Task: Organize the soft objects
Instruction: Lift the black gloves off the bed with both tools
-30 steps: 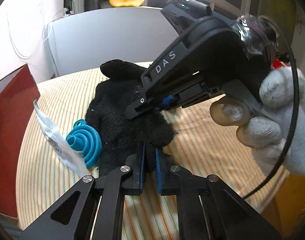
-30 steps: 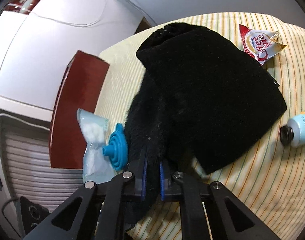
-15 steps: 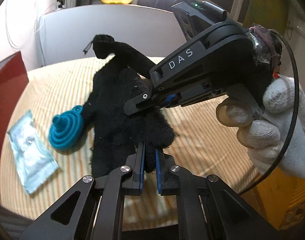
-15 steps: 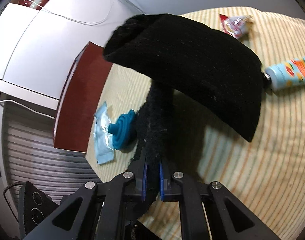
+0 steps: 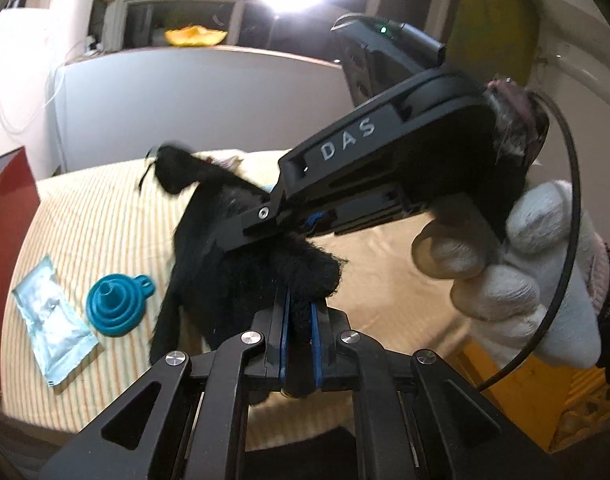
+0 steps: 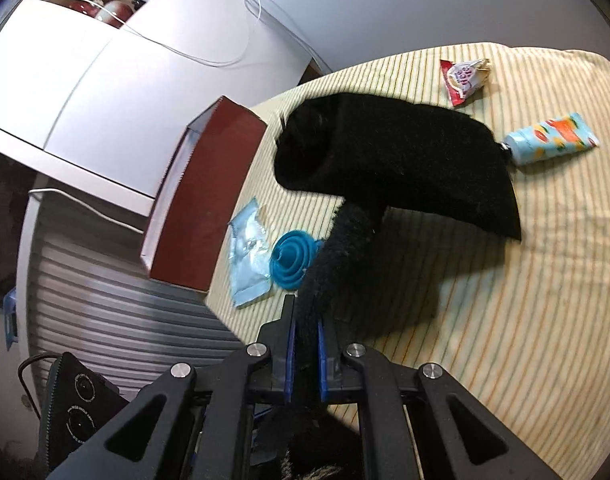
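Both grippers pinch the same black fuzzy garment (image 5: pixel 241 264), a soft knitted piece that hangs clear above the striped yellow tablecloth (image 5: pixel 105 216). Left gripper (image 5: pixel 301 320) has its blue-lined fingers pressed together on a thick fold of the fabric near its lower edge. Right gripper (image 6: pixel 305 340) clamps a narrow twisted strip of the same garment (image 6: pixel 385 160), whose wide body spreads out ahead of it and casts a shadow on the cloth. In the left wrist view the right gripper (image 5: pixel 265 228), marked DAS, reaches in from the right, held by a hand in a white knit glove (image 5: pixel 517 272).

On the tablecloth lie a teal collapsible funnel (image 6: pixel 291 258) and, just beside it, a pale blue sachet (image 6: pixel 247 252). A dark red box (image 6: pixel 209 200) stands at the table's edge near the sachet. Beyond the garment lie a light blue tube with orange print (image 6: pixel 553 138) and a red-and-white creamer packet (image 6: pixel 465 76), well apart from the funnel.
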